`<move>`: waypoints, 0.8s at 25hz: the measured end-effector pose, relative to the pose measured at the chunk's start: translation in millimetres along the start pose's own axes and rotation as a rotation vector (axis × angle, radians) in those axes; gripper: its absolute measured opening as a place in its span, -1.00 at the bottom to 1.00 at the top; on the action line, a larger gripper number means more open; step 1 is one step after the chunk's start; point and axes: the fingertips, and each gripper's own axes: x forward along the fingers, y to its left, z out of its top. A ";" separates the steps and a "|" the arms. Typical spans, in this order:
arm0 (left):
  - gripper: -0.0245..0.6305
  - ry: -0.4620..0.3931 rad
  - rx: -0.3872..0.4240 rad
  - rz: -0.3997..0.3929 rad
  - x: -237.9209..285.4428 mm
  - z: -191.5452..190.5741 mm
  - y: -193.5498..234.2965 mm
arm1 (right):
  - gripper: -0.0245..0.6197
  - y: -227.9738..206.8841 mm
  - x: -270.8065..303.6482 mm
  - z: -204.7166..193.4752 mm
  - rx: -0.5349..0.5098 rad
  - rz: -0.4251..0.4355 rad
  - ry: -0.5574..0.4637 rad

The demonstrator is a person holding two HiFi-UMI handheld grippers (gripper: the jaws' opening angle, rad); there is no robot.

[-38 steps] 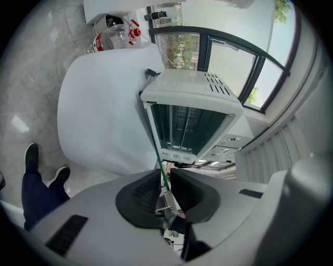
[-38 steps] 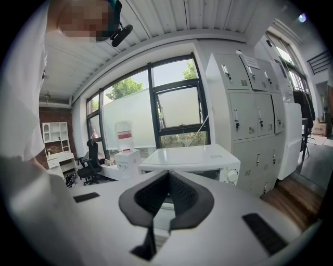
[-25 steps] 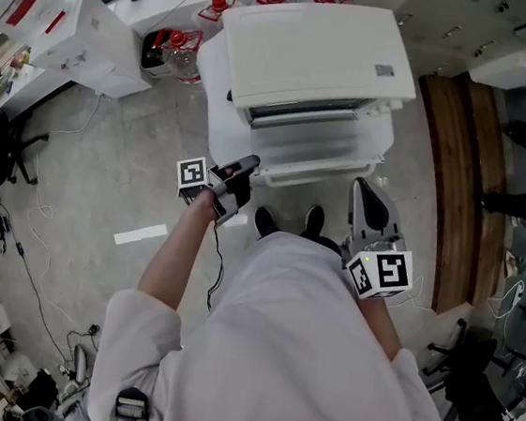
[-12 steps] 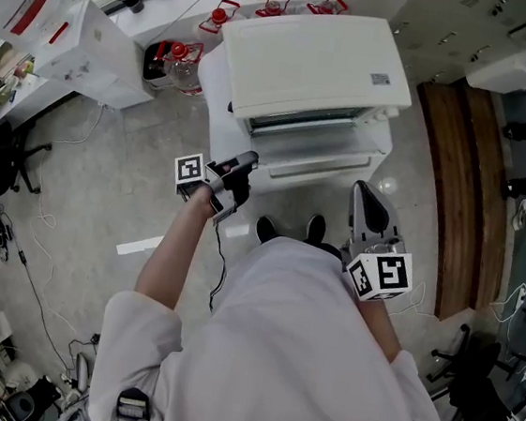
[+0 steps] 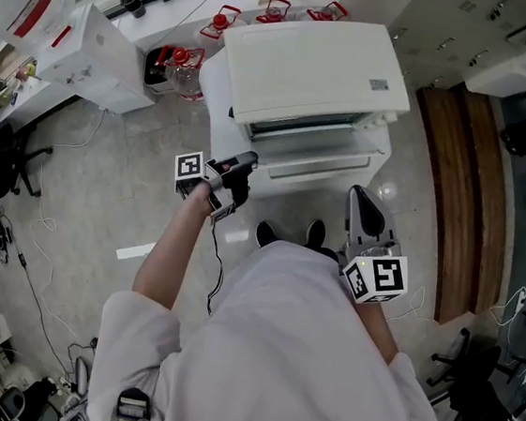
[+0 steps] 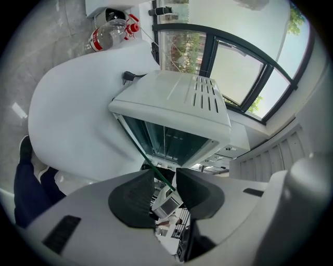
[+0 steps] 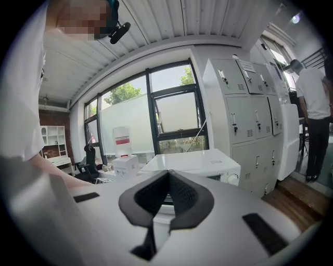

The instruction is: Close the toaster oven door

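The white toaster oven [image 5: 313, 60] stands on a white table [image 5: 217, 96]. Its glass door [image 5: 306, 123] is upright against the front and looks closed. In the left gripper view the oven [image 6: 171, 98] appears tilted, with the glass door [image 6: 169, 139] just beyond the jaws. My left gripper [image 5: 237, 172] hovers off the table's front left corner. Its jaws have just been opening, and the left gripper [image 6: 165, 179] is open with nothing between its pads. My right gripper [image 5: 367, 212] hangs in front of the table's right side. It [image 7: 167, 174] is shut and holds nothing.
Water bottles with red caps [image 5: 176, 58] and a white box [image 5: 92, 53] sit left of the table. A wooden floor strip [image 5: 455, 180] runs on the right. My shoes [image 5: 289, 231] are close to the table front. Grey lockers [image 7: 250, 119] and a person [image 7: 312, 104] are at the right.
The left gripper has shifted slightly toward the table's corner. A person at the right edge of the head view has gone from sight. The right gripper has stayed put.
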 end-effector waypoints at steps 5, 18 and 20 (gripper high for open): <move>-0.51 -0.028 -0.025 -0.026 2.1 6.4 -7.2 | -0.90 1.6 -1.7 0.9 -0.014 -0.011 0.003; -0.48 -0.075 -0.098 -0.069 4.7 18.9 -14.8 | -0.90 8.3 -4.6 -3.2 -0.020 0.000 0.012; -0.48 -0.083 -0.098 -0.075 4.7 20.1 -15.8 | -0.90 9.0 -5.8 -3.0 -0.020 0.002 0.011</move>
